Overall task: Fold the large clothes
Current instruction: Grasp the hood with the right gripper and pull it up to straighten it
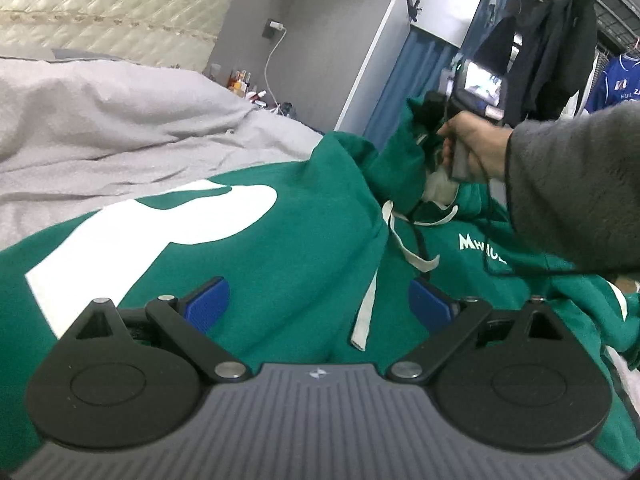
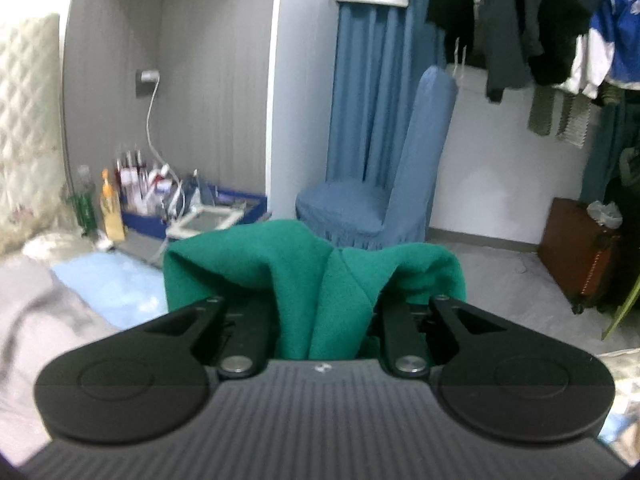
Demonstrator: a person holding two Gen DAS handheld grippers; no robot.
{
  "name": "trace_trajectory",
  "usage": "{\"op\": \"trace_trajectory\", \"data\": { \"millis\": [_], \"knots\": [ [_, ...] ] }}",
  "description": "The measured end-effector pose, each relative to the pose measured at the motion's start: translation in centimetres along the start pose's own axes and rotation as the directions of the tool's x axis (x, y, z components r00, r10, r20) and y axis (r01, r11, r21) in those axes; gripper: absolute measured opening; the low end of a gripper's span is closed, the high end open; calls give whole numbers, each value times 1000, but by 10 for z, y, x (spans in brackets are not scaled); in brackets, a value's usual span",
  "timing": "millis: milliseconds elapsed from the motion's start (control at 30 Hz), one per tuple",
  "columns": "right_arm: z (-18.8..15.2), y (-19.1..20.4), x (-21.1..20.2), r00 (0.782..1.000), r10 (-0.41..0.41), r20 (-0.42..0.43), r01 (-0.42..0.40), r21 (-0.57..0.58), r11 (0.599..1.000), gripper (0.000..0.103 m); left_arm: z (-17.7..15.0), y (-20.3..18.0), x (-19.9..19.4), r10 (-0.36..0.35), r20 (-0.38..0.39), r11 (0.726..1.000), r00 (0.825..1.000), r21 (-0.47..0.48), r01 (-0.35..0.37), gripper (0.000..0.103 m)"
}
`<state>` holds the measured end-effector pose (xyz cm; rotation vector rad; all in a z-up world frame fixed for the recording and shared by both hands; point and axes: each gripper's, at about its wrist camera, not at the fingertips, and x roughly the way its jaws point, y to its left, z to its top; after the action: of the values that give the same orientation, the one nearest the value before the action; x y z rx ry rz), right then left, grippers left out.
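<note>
A green hoodie (image 1: 280,248) with a big white print and white drawstrings (image 1: 370,296) lies spread on the bed. My left gripper (image 1: 318,304) hovers low over it, its blue pads (image 1: 208,300) wide apart with nothing between them. To the upper right, a hand in a grey sleeve (image 1: 576,188) holds my right gripper (image 1: 430,118), which lifts a bunch of the hoodie's fabric. In the right wrist view the right gripper (image 2: 320,300) is shut on a fold of the green hoodie (image 2: 316,272), which drapes over and hides the fingertips.
A grey blanket (image 1: 120,120) covers the bed on the left. Beyond the bed stand a blue covered chair (image 2: 384,200), a blue curtain (image 2: 372,80), hanging dark clothes (image 2: 520,20), a brown suitcase (image 2: 580,252) and a floor box of bottles (image 2: 136,196).
</note>
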<state>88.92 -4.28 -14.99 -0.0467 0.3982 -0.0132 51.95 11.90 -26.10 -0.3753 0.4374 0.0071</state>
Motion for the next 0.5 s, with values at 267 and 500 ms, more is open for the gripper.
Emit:
{"op": "trace_trajectory", "data": {
  "millis": [267,500],
  "knots": [
    [-44,-9,16,997,67,-38,-65,55,996,28,-2,1,21,37,-10,999,999,-9,-37,102],
    [-53,-32,-19,995,80,-67,-72,110,991,69,-2,-3,16,43,-16,999,999,14,-43,102]
  ]
}}
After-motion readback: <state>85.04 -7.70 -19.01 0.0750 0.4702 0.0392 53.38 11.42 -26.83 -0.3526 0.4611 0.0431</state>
